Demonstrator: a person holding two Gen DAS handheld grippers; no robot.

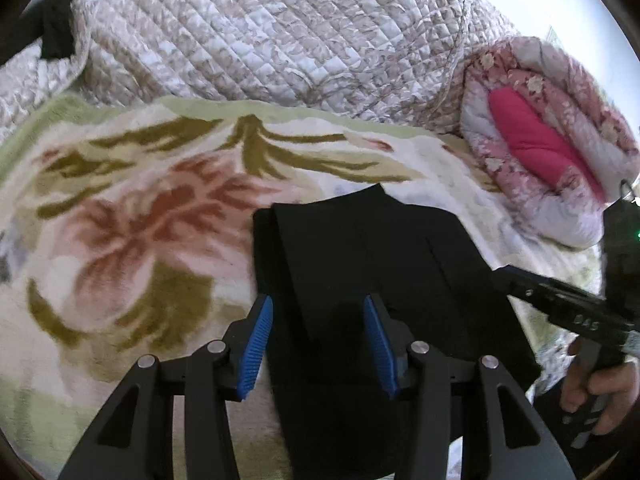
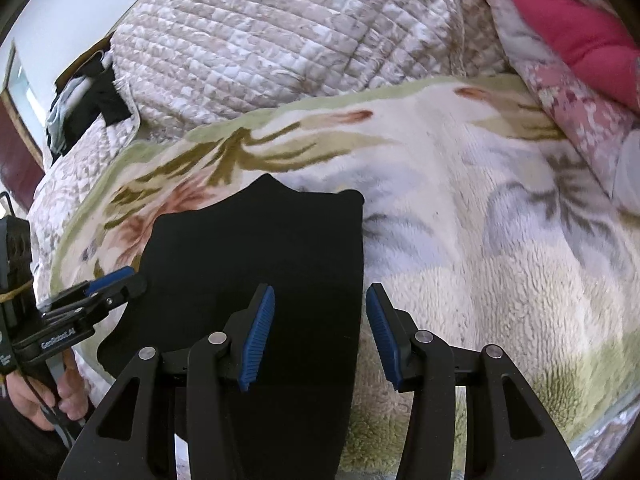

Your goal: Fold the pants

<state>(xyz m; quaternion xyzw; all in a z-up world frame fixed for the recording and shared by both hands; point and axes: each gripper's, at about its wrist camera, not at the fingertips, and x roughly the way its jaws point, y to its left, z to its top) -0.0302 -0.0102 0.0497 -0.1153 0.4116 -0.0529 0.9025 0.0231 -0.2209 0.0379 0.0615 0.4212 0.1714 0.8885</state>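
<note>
Hovering left gripper: black two-finger claw with blue ribbed pads, jaws apart with a clear gap. Nothing pinched, the pads aren't pressing on anything, they just hang over the left edge of the cloth.
Right gripper: same black claw, blue pads, jaws apart too and gripping nothing. One pad sits over the black cloth, the other over the fuzzy blanket, so it straddles the right edge.
Hands: in the left wrist view a hand wraps the right tool's handle at the lower right. In the right wrist view another hand holds the left tool at the lower left.
Pants: black, smooth fabric, lying flat as a folded layered block in the middle of the blanket, right under and ahead of both claws. A layered edge runs lengthwise on the left side. The far end shows a small peak.
Blanket: cream fleece with pink flowers, olive leaves and a pale green border, spread under the pants.
Quilt: beige-and-white diamond-stitched bedcover, humped up behind the blanket.
Comforter: rolled pink floral bundle with a hot-pink inside, far right.
Dark clothes: a small dark heap at the far left, too blurry to tell more.
</note>
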